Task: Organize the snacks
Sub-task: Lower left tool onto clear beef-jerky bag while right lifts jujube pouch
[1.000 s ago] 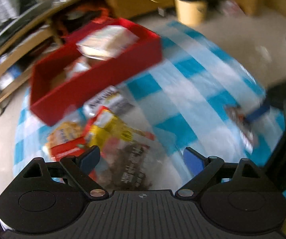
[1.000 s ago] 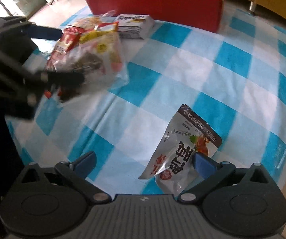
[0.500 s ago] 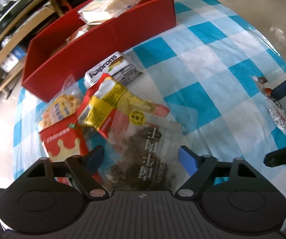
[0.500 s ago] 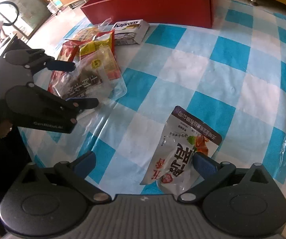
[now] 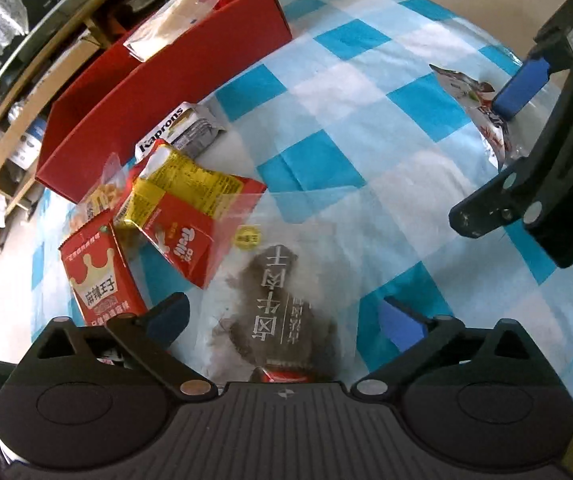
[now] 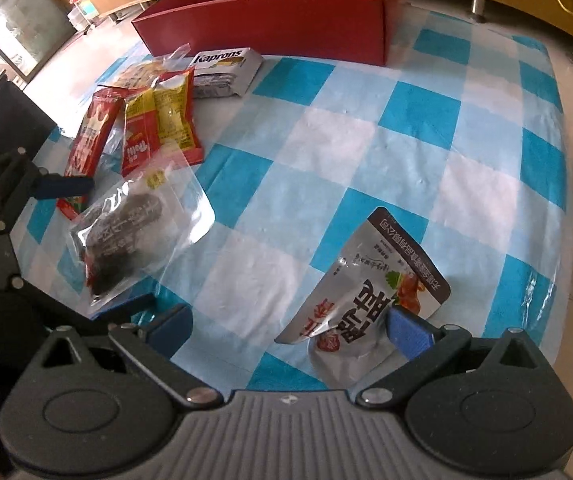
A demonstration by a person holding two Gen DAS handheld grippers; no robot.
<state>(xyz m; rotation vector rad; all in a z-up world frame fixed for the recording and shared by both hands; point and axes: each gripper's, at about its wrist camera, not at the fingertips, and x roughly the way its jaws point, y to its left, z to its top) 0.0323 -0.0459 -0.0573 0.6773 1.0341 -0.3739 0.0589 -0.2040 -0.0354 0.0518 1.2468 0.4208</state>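
**Ana:** Two grippers have both dropped lower over the checked cloth [image 6: 366, 152] than half a second ago, and each now straddles a packet. Largest first: the red box [image 5: 158, 92] sits where it did, at eleven o'clock in the left wrist view, with a pale bag inside it.

**Ben:** And the loose pile?

**Ana:** Unmoved, by the look of it. The clear bag of dark snack [image 5: 282, 304] now lies between the spread fingers of the left gripper [image 5: 282, 320], jaws wide and nothing pinched. A second ago that gripper was higher and blurred; it has settled. I'd judge a grasp is about to be made, with nothing newly sorted.

**Ben:** The right side?

**Ana:** The right gripper [image 6: 286, 332] is also spread, with the grey pouch [image 6: 370, 292] lying near its right finger at five o'clock, off centre. It would likely need shifting rightward before closing.

**Ben:** What does one camera give that the other lacks?

**Ana:** The right wrist view shows the clear bag whole, its sealed edge curling up off the cloth, beside the left gripper at nine o'clock. The left wrist view alone shows the crown carton [image 5: 102, 280] face-on, the Trolli packet [image 5: 190, 236], and the Kaprons packet [image 5: 182, 130] just beside the box wall.
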